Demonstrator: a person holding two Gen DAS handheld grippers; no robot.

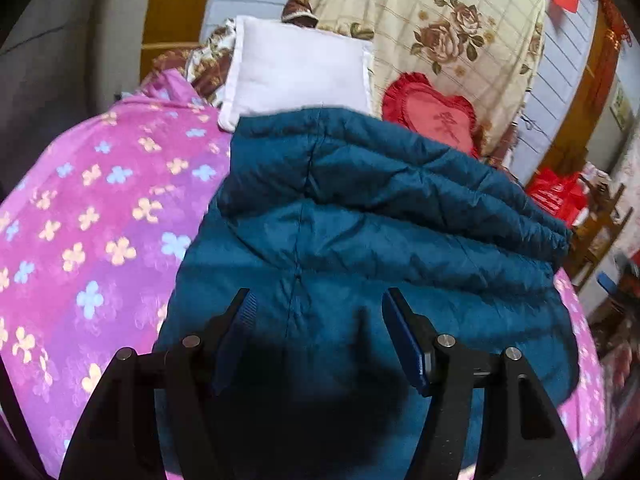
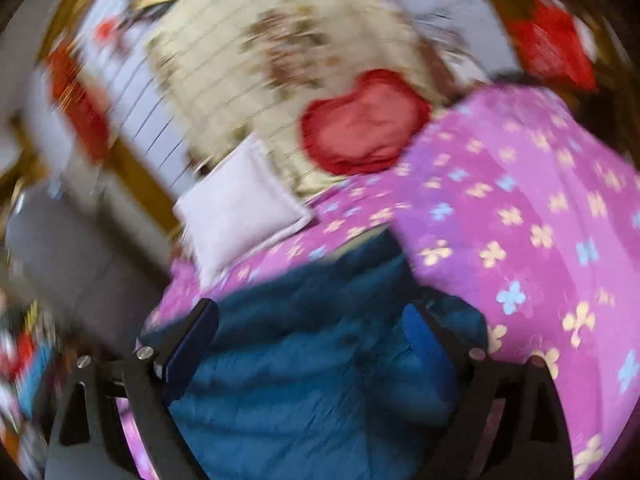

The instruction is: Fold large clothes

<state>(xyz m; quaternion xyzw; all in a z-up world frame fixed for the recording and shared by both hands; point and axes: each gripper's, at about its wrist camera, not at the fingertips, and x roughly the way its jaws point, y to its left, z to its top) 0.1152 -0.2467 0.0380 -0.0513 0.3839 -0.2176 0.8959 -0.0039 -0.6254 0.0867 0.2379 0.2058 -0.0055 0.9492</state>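
Note:
A teal quilted puffer jacket [image 1: 360, 220] lies folded in thick layers on a pink flowered bedspread [image 1: 92, 220]. My left gripper [image 1: 316, 300] is open just above the jacket's near part, its blue-padded fingers [image 1: 404, 344] spread wide with nothing between them. The right wrist view is blurred by motion. There my right gripper [image 2: 312, 316] is open over the jacket [image 2: 304, 360], jaws wide apart, with the bedspread [image 2: 520, 208] to its right.
A white pillow [image 1: 296, 76], a red heart-shaped cushion [image 1: 432, 108] and a cream floral quilt [image 1: 440, 20] lie beyond the jacket at the bed's head. A red bag [image 1: 556, 192] and wooden furniture stand at the right. The pillow [image 2: 240, 212] and cushion [image 2: 364, 120] also show in the right view.

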